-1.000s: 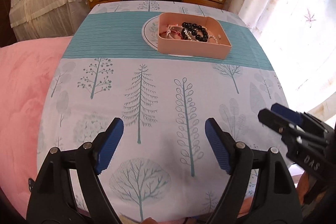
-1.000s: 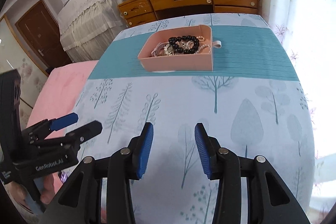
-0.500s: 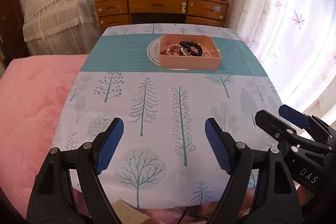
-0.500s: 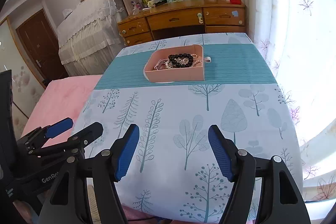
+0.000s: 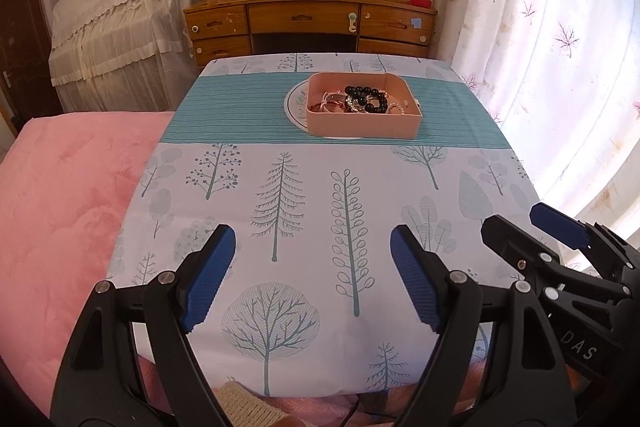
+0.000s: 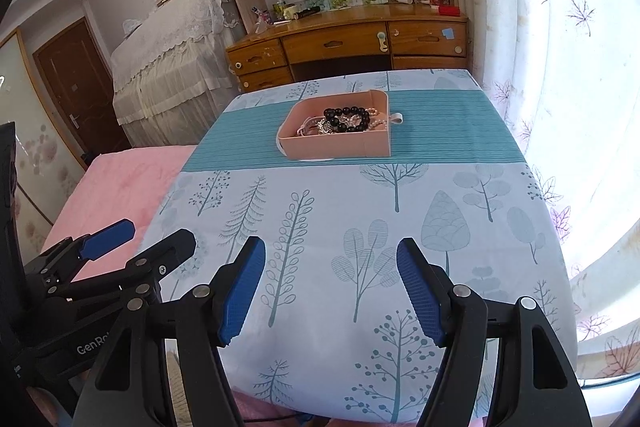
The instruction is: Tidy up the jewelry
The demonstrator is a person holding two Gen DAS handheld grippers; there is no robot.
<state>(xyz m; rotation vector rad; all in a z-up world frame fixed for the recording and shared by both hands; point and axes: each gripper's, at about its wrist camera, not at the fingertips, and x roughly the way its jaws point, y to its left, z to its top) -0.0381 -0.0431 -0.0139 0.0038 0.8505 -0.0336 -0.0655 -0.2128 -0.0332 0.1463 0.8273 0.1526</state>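
Observation:
A pink open box (image 5: 362,125) (image 6: 336,147) stands on the teal stripe of the tablecloth at the far middle of the table. It holds a black bead bracelet (image 5: 366,95) (image 6: 346,117), pearl and silver chains and a red cord. The box sits on a round white plate (image 5: 295,105). My left gripper (image 5: 310,277) is open and empty above the table's near edge; it also shows in the right wrist view (image 6: 138,243). My right gripper (image 6: 332,287) is open and empty, also near the front edge, seen in the left wrist view (image 5: 524,223).
The table (image 5: 280,187) has a tree-print cloth. A pink bed cover (image 5: 60,207) lies to the left. A wooden desk with drawers (image 5: 312,23) stands behind the table. White curtains (image 5: 540,47) hang at the right.
Both grippers have pulled back and risen away from the box, so more of the room shows. My right gripper's jaws have opened wider. The box and jewelry have not moved.

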